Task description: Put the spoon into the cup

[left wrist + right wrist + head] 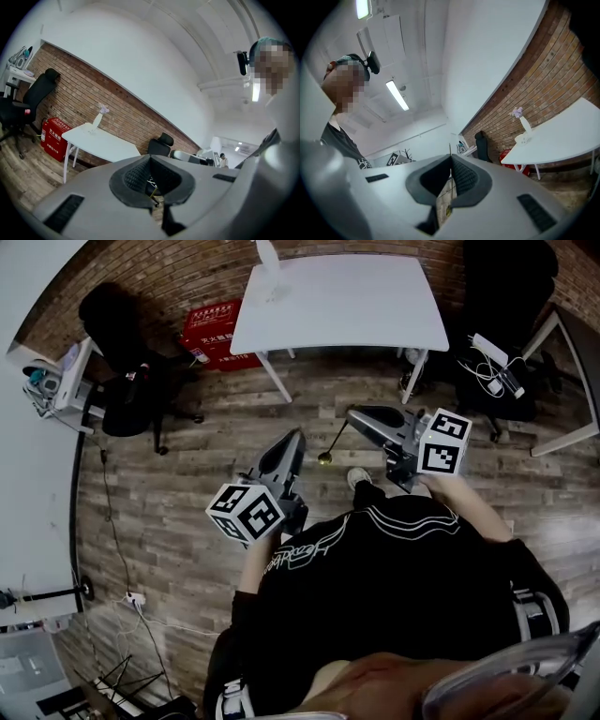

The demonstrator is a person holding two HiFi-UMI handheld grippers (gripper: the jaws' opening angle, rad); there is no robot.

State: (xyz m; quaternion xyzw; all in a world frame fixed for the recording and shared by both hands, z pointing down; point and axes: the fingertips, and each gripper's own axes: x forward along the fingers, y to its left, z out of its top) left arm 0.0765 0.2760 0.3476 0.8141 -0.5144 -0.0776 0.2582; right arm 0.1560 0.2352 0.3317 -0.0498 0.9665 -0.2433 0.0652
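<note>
Nearest, a person's black top (394,568). Just ahead, left hand-held gripper (298,435) with jaws pressed together; right hand-held gripper (352,414) clamped on the thin handle of a gold-bowled spoon (324,458), bowl hanging low over the wooden floor (187,502) between both tips. Farther off, white desk (347,306) bearing a white vase (267,273), before a brick wall (187,268).

The head view looks steeply down from over the person (394,568), while both gripper views look roughly level, close along their jaws, all sharing the white table (347,306) and brick wall (169,277)
</note>
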